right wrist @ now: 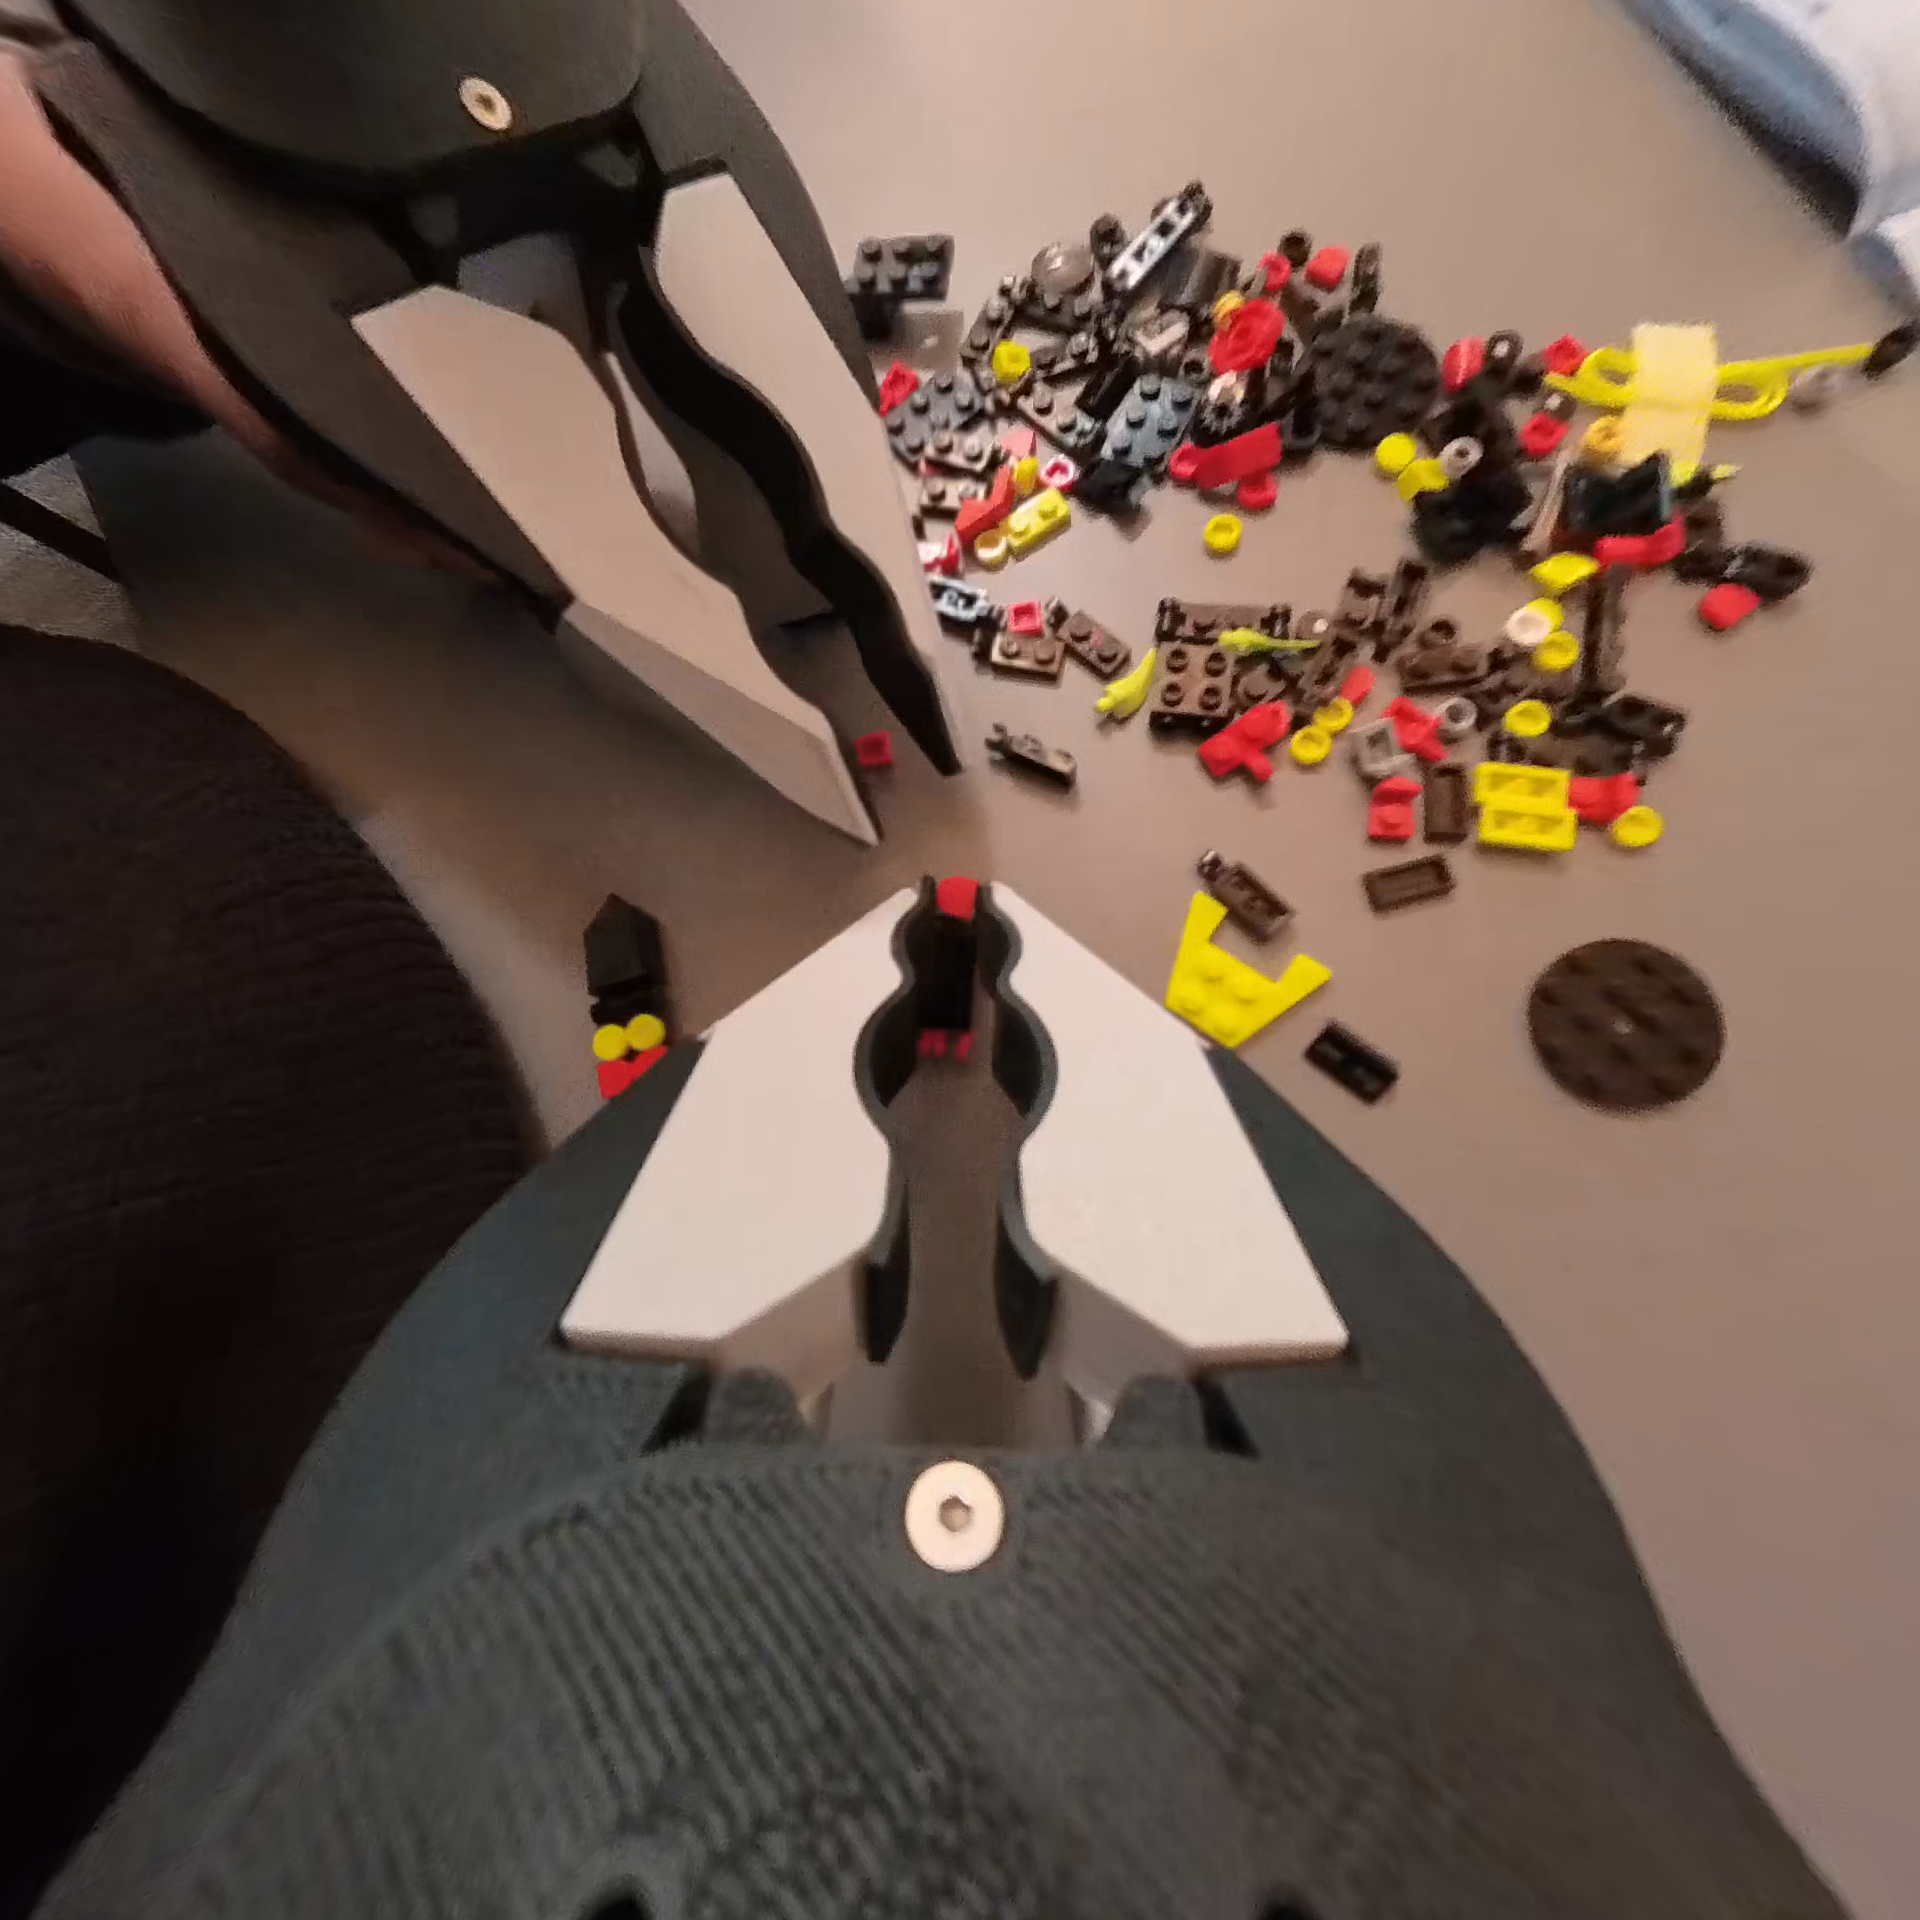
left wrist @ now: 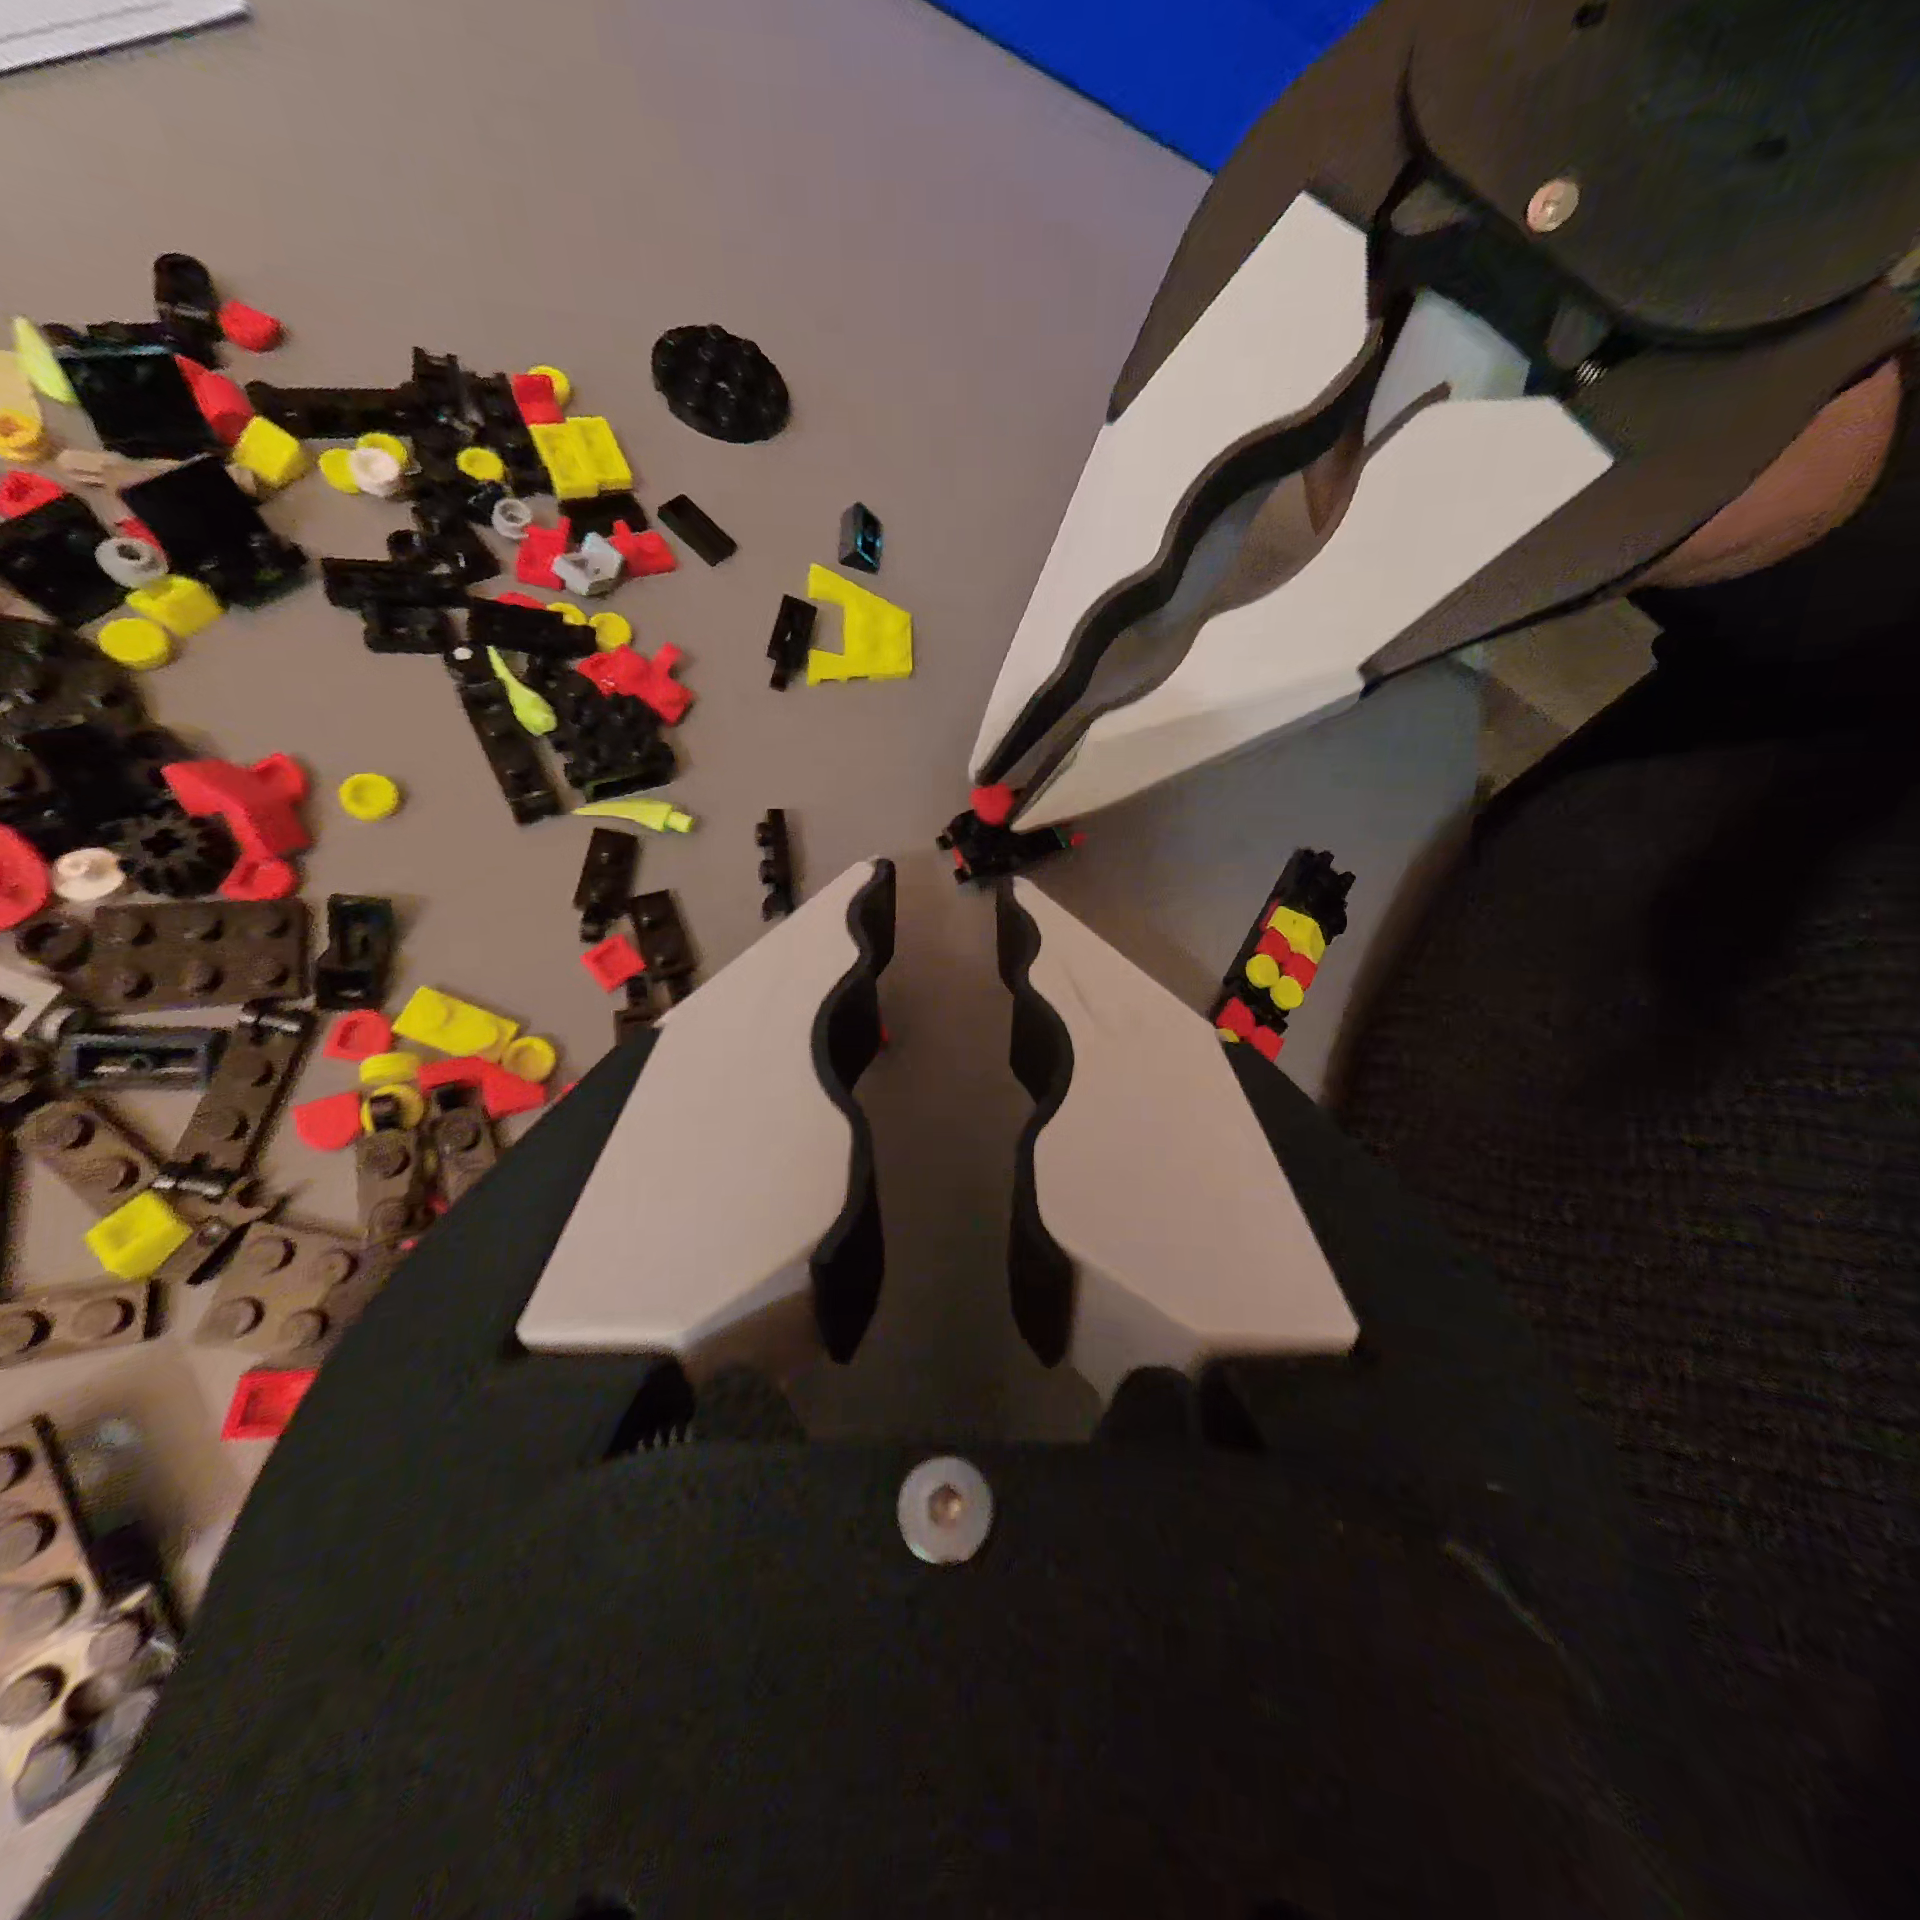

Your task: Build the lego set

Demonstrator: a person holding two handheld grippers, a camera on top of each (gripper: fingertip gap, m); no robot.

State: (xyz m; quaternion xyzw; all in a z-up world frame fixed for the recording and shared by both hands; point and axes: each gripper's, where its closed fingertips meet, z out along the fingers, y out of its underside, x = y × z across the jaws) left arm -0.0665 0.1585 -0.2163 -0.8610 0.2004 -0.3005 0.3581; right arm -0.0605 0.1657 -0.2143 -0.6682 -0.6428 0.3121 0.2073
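Note:
My right gripper point(right wrist: 956, 894) is shut on a small black assembly with a red stud on top point(right wrist: 954, 961). In the left wrist view it comes in from the upper right point(left wrist: 1003, 808) and holds that assembly point(left wrist: 995, 840) just above the grey table. My left gripper point(left wrist: 945, 878) is open and empty, its tips just short of the assembly. It also shows in the right wrist view point(right wrist: 914, 800), jaws apart. A longer black, yellow and red sub-build point(left wrist: 1283, 956) lies on the table beside the grippers point(right wrist: 623, 997).
A big pile of loose black, red and yellow pieces point(left wrist: 416, 623) point(right wrist: 1351, 520) covers the table. A yellow wedge plate point(left wrist: 857, 629) point(right wrist: 1236, 977) and a black round plate point(left wrist: 719, 382) point(right wrist: 1624, 1023) lie apart. Dark fabric point(left wrist: 1662, 1195) borders the table edge. My two grippers' fingertips are within a few centimetres of each other. Between my right fingertips and the black round plate point(right wrist: 1624, 1023) there is roughly 12 centimeters. The left camera catches it too, in the left wrist view point(left wrist: 735, 367).

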